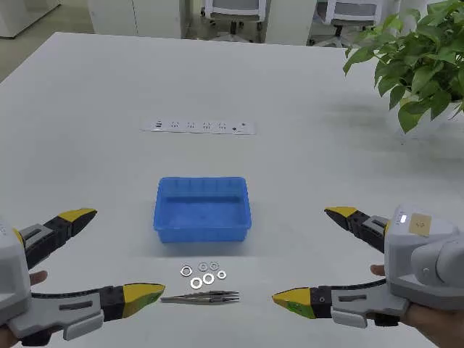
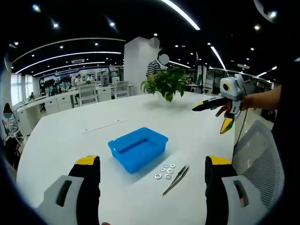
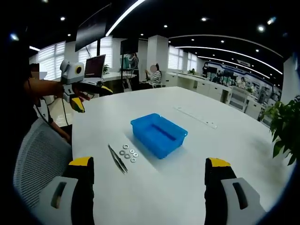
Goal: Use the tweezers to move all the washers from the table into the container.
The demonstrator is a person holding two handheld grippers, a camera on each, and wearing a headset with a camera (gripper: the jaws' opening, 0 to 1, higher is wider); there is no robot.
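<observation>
L gripper [image 1: 119,252] & R gripper [image 1: 308,254]: jaws wide apart, holding nothing. Grab tweezers [image 1: 201,296] mid-body, low & square, so tips stay free to pinch washers [image 1: 203,273] near blue container [image 1: 202,209].

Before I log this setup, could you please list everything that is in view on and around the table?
table: one, white, under everything
container: one, blue, mid-table, empty
washers: six as far as I can tell, silver, clustered on the table just in front of the container
tweezers: one pair, dark metal, lying flat just nearer than the washers
power strip: one, white, on the table beyond the container
plant: one, green leaves, far right of the table
chairs: two, pale, beyond the far edge
left claw: one, grey with yellow tips, open, low left
right claw: one, same colours, open, low right
</observation>
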